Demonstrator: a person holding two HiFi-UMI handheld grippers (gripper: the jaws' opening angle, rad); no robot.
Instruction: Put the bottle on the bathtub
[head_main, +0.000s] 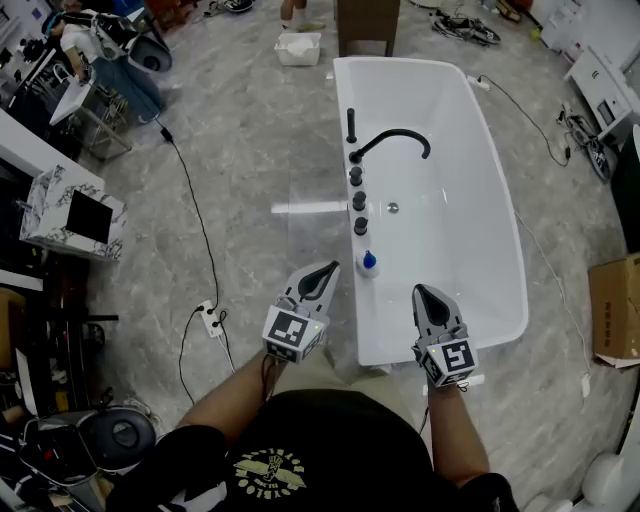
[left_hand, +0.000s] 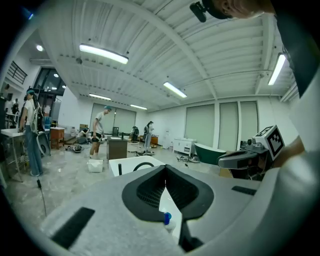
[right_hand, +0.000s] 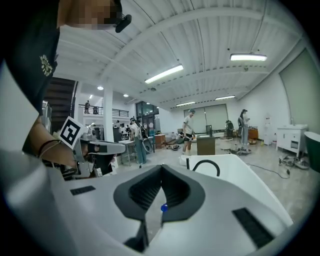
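Left claw (head_main: 327, 269): jaws pinched together at the tips, nothing in them. Right claw (head_main: 421, 291): same, closed and empty. Person holds both low at the near end of the tub, tips pointing along it. The left one is over the floor just outside the rim, the right one over the near end of the basin.

Bottle (head_main: 369, 263): small, white, blue cap, upright on the left rim ledge of the white bathtub (head_main: 460, 200). It's just ahead of the left claw, apart from it. Each claw's own camera catches it only through the slot behind the closed tips, well beyond them.

Further along the same ledge is the row of black knobs (head_main: 357, 200), then the black spout (head_main: 395, 140) arching over the basin.

My read: placement looks done. The ledge by the fittings is the flat spot, so the bottle sits stable there. The closed claws stand clear of it, likely so they don't knock it.
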